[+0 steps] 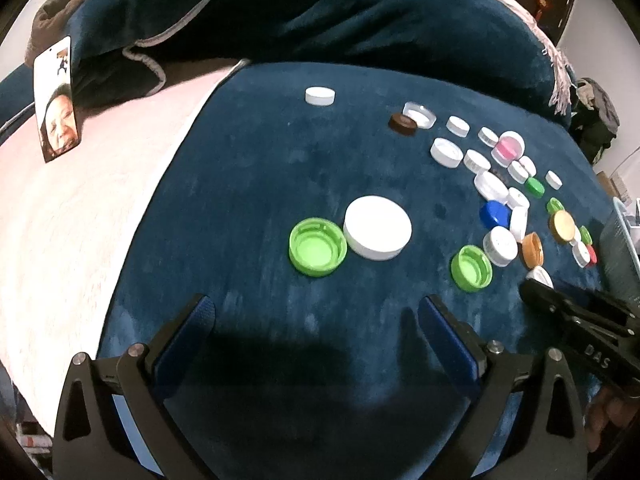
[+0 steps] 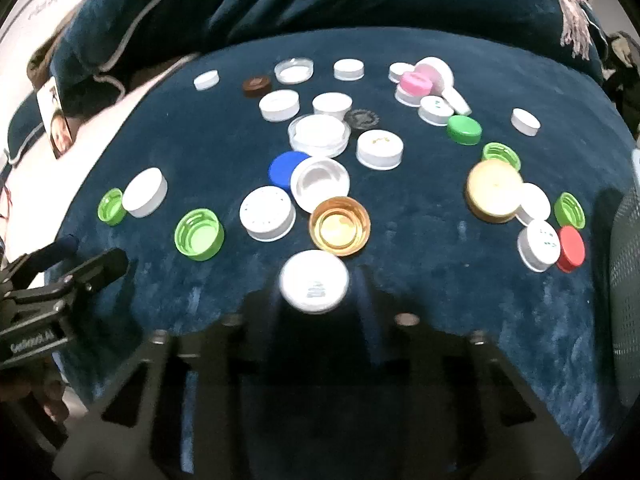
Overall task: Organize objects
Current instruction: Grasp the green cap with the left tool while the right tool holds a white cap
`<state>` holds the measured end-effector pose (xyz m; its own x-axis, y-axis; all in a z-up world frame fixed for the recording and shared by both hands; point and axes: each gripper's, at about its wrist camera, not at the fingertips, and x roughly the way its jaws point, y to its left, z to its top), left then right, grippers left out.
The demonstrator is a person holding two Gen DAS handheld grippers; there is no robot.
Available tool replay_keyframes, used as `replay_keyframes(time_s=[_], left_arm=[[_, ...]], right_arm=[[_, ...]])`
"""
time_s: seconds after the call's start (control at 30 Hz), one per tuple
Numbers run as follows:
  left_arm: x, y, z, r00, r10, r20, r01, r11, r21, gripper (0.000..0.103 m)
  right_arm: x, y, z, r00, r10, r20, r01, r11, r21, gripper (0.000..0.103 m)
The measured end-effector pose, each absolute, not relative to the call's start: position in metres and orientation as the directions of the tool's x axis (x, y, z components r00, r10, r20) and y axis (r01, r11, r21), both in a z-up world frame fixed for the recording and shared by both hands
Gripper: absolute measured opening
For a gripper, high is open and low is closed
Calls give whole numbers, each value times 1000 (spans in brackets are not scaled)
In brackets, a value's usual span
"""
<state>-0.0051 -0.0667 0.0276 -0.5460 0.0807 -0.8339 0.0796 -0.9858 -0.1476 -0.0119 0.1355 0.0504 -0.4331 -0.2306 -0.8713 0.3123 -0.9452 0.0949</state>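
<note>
Several bottle caps lie scattered on a dark blue velvet cloth (image 1: 260,168). In the left wrist view a large white cap (image 1: 377,227) touches a green cap (image 1: 317,246), and a second green cap (image 1: 471,268) lies to the right. My left gripper (image 1: 316,312) is open and empty, just short of these caps. My right gripper (image 2: 314,294) is shut on a white cap (image 2: 314,286), held just above the cloth in front of a gold cap (image 2: 340,225). The right gripper also shows at the right edge of the left wrist view (image 1: 536,286).
A phone (image 1: 56,100) with a face on its screen leans at the left on a pale pink cover (image 1: 80,220). A dark blue blanket (image 1: 320,12) is heaped behind the cloth. A grey mesh container (image 2: 626,280) stands at the right edge.
</note>
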Motion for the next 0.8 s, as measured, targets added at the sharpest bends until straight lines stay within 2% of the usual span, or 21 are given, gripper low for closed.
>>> replay_keyframes(time_s=[0.17, 0.3, 0.47, 0.57, 0.6, 0.67, 0.7, 0.73, 0.8], left_arm=[[-14, -80, 23, -540, 103, -835, 112, -975, -193, 99], [-19, -82, 21, -546, 89, -833, 117, -977, -180, 97], [-31, -77, 19, -550, 67, -832, 83, -988, -134, 90], [-37, -76, 18, -555, 65, -829, 69, -990, -123, 83], [-37, -75, 18, -558, 57, -828, 68, -991, -114, 78], [-36, -75, 19, -563, 53, -825, 72, -991, -113, 63], [-36, -75, 20, -565, 52, -823, 73, -991, -112, 48], [-35, -75, 22, -567, 49, -822, 75, -991, -111, 39], [-34, -75, 23, -566, 64, -822, 67, -990, -123, 30]], right_arm=[[-9, 161, 51, -444, -207, -872, 265, -960, 93, 31], [-11, 171, 51, -467, -173, -867, 236, -970, 66, 31], [-11, 177, 47, -466, -196, -863, 228, -969, 97, 31], [-10, 178, 46, -472, -201, -858, 226, -969, 103, 32], [-11, 179, 45, -470, -203, -859, 223, -969, 107, 32], [-11, 180, 44, -467, -205, -860, 218, -969, 112, 32], [-11, 180, 44, -468, -205, -859, 215, -970, 115, 32], [-11, 180, 44, -469, -204, -859, 213, -970, 114, 32], [-9, 180, 43, -470, -201, -859, 212, -971, 112, 32]])
